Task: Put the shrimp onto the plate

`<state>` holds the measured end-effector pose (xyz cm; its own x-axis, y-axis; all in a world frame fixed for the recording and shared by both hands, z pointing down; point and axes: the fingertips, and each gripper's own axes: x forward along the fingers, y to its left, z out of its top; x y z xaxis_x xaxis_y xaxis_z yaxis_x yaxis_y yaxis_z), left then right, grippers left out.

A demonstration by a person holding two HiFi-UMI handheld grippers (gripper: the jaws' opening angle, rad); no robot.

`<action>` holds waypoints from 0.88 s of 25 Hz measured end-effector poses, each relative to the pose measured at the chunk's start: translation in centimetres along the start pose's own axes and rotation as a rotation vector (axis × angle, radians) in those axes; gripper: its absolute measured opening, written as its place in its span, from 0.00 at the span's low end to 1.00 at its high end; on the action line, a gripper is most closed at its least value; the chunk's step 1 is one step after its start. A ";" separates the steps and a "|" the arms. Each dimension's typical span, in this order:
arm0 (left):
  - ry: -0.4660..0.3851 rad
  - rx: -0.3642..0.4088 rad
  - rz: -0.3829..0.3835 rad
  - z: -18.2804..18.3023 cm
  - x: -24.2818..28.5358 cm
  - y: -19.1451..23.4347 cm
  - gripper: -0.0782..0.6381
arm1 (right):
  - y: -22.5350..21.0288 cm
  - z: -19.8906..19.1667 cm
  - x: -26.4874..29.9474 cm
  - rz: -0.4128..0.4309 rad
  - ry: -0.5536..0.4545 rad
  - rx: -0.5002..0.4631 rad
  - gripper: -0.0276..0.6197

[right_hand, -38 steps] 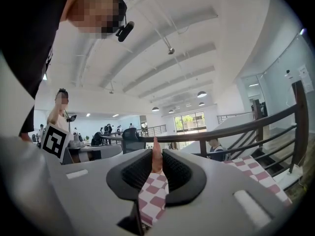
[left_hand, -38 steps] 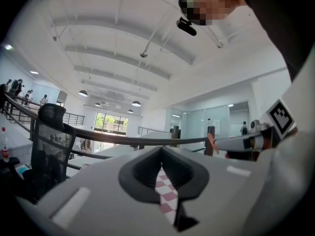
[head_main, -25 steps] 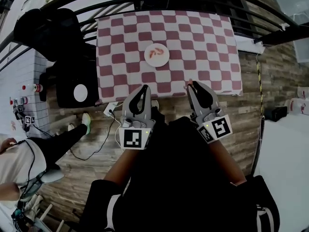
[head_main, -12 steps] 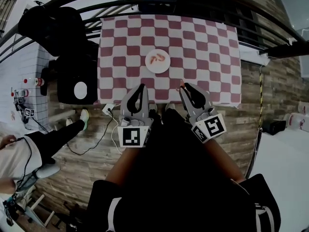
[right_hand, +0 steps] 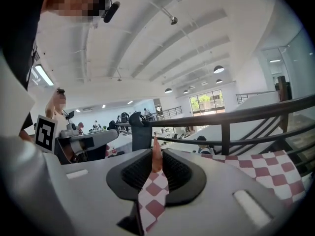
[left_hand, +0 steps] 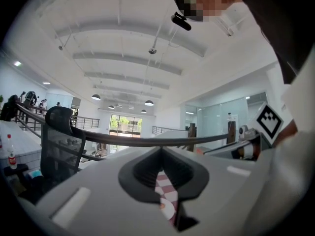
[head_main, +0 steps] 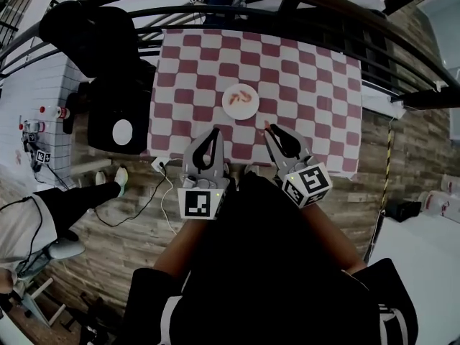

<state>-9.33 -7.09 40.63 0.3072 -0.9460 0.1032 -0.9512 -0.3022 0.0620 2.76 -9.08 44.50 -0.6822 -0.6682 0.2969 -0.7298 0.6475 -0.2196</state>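
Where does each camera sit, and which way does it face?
Head view: on the person's head, facing steeply down at the checked table and plate; shows left gripper, right gripper, both forearms.
Left gripper view: on the left gripper, facing along its shut jaws, tilted up toward the ceiling; the person's torso shows at right.
Right gripper view: on the right gripper, facing along jaws shut on a shrimp, toward the railing; torso at left.
Shared: both gripper views show the railing and the opposite gripper.
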 end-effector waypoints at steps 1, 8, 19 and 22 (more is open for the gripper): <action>-0.003 0.002 0.000 -0.2 0.1 0.1 0.12 | -0.1 -0.2 0.4 0.006 0.009 0.001 0.14; -0.004 -0.025 0.023 -1.0 1.1 1.7 0.12 | -0.6 -3.9 5.5 0.078 0.133 -0.015 0.14; 0.023 -0.058 0.056 -1.7 2.5 3.9 0.12 | -2.2 -11.1 11.5 0.161 0.336 -0.047 0.14; 0.028 -0.076 0.088 -2.3 2.2 5.0 0.12 | -2.7 -13.2 12.5 0.167 0.394 -0.064 0.14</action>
<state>-13.35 -10.38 43.48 0.2243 -0.9645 0.1391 -0.9700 -0.2073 0.1267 -3.20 -14.38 61.06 -0.7119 -0.3695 0.5972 -0.5982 0.7645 -0.2401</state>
